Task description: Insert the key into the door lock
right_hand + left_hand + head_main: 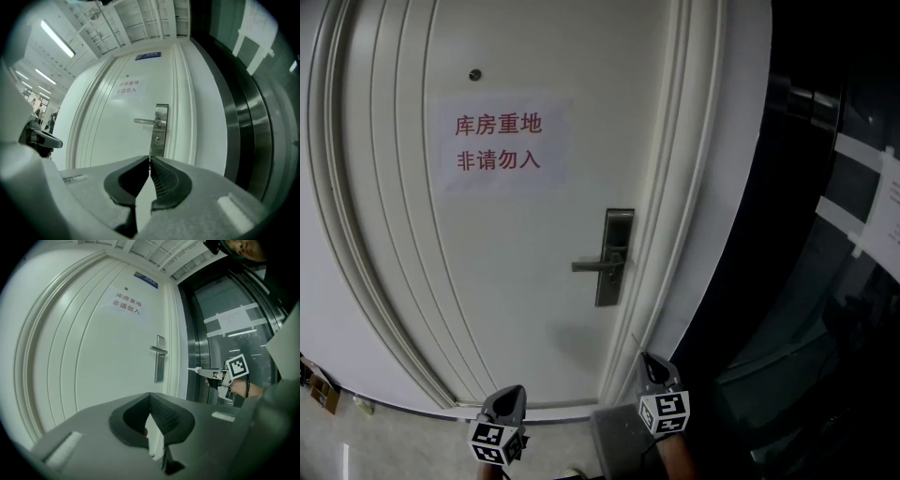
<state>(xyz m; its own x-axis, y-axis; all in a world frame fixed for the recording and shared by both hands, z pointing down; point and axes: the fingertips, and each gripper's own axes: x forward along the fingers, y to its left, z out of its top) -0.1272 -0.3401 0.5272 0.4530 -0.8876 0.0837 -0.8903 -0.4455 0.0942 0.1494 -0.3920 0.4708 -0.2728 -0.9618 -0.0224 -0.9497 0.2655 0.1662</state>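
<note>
The door [516, 309] is shut, with a sign [499, 142] on its left half. Low in the head view, the left gripper [510, 397] hangs short of the door. Its jaws are closed tip to tip, with nothing I can make out between them. Right of it is the lock [610, 286], behind the handle [592, 266] and untouched. Further right, the right gripper [652, 366] is clamped on the key [193, 369]. The blade pokes out level toward the door, well apart from the lock. So the key is in hand and roughly aimed. Closing in, lining up with the keyhole and pushing in are all left.
</note>
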